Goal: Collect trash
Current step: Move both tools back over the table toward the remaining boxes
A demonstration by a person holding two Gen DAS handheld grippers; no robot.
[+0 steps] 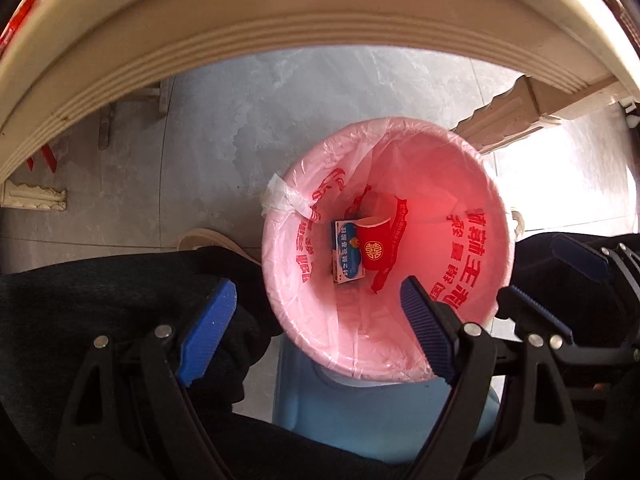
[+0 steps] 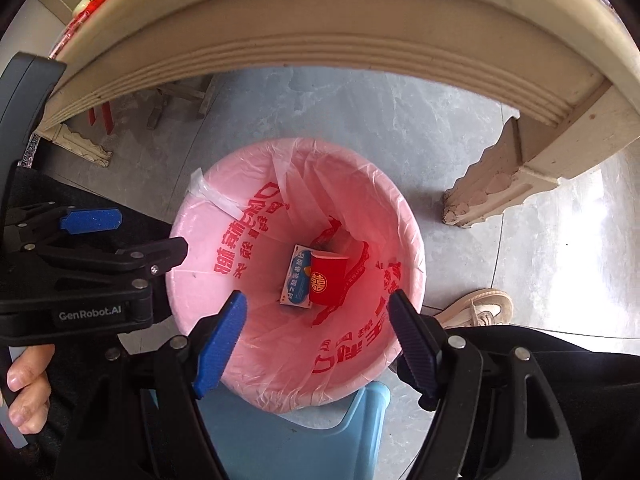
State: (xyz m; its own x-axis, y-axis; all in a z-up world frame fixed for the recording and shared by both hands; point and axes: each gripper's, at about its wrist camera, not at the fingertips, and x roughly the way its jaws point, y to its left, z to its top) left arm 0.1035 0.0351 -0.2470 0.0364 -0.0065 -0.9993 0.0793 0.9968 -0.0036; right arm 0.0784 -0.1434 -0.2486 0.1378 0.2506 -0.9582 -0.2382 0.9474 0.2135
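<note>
Both tools empty: left gripper (image 1: 316,328) & right gripper (image 2: 316,340) spread wide above lined bin (image 2: 192,240). Red cup (image 2: 326,280) & box (image 2: 297,276) lie at bottom. Risk: loose liner (image 1: 288,196) snagging on jaws.

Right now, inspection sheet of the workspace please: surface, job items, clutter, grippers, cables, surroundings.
Surface: grey floor, bare where visible.
Job's things: pink lined bin holds a red paper cup and a small blue-white box, touching.
Clutter: blue plastic stool below the bin.
Grippers: left gripper and right gripper open, empty, above the bin.
Cables: nothing seen.
Surroundings: beige table edge, carved leg, person's shoe.
</note>
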